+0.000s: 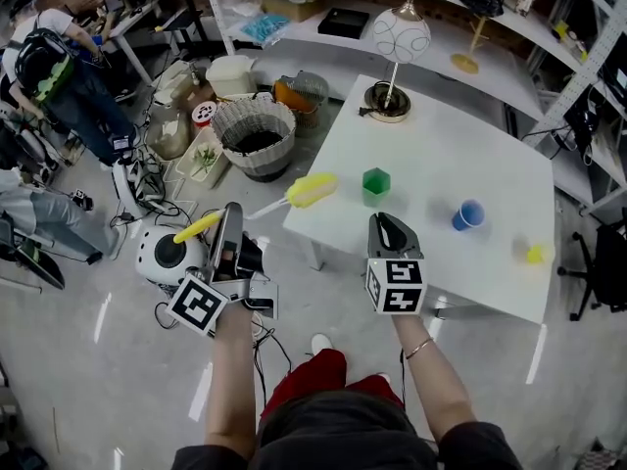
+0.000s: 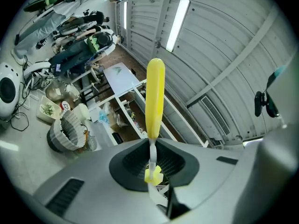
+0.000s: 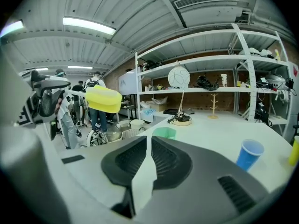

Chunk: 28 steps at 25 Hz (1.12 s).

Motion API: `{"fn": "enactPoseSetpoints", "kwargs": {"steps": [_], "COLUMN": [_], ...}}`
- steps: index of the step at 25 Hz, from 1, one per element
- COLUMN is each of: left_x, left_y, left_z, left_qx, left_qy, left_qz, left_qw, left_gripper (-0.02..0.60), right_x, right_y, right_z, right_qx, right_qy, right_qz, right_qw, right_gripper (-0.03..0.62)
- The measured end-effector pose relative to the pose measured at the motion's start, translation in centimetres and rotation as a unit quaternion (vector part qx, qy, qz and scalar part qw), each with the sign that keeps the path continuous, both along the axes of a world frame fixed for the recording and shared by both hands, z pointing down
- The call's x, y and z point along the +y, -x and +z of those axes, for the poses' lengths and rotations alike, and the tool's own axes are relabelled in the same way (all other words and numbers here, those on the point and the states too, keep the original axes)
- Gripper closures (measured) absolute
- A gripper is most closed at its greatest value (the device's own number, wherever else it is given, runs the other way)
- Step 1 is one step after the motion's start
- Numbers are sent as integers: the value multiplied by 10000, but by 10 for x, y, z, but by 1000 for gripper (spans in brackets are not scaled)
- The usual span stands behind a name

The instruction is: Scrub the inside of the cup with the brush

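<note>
On the white table (image 1: 460, 155), near its lower left edge, stands a green cup (image 1: 376, 185), upright. A blue cup (image 1: 468, 214) lies on its side to the right of it, and a small yellow thing (image 1: 534, 254) is at the right edge. A lamp (image 1: 400, 37) stands at the upper corner.

The left tongs (image 1: 232, 218) are clenched on the thin white stem of the yellow brush (image 1: 312, 190), whose head hangs over the table's left edge, just beside the green cup. The right tongs (image 1: 390, 225) are pressed together with nothing between them, just below the green cup. A woven basket (image 1: 253, 135) stands on the floor at the upper left.
</note>
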State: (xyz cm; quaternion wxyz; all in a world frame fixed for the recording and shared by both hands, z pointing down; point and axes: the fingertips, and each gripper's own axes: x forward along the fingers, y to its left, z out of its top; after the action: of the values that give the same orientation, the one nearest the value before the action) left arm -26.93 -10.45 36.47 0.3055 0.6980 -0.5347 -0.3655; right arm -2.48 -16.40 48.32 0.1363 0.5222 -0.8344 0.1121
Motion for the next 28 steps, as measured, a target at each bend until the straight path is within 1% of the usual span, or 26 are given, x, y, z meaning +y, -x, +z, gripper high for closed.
{"fn": "enactPoseSetpoints", "kwargs": {"steps": [2,5,12,15,18,22,28], "left_x": [-4,-11,-27,-35,-42,-50,-63], "left_y": [3,6,11,10,10,12,14], "left_z": [4,7,21,23,27,33,36], "left_qx": [13,33,91,81,107,156,163], "left_qy": [31,50,112,119,160,216,198], "left_qz": [1,16,97,154,196,210,279], "left_qw": [10000,10000,9998,9998,9996,9994,9993], "left_gripper": [538,538,538,538,538,538,538], "right_x": [-4,-11,-30,-39,-47,-58,-73], "right_y": [4,7,8,5,6,5,5], "right_z": [5,10,28,35,46,60,67], "right_qx": [6,20,-14,54,77,293,257], "right_qy": [58,112,313,368,537,567,618], "right_qz": [-12,12,255,420,481,574,791], "right_qw": [10000,9999,9992,9984,9974,9963,9946], "right_gripper": [554,474,348,318,298,275,253]}}
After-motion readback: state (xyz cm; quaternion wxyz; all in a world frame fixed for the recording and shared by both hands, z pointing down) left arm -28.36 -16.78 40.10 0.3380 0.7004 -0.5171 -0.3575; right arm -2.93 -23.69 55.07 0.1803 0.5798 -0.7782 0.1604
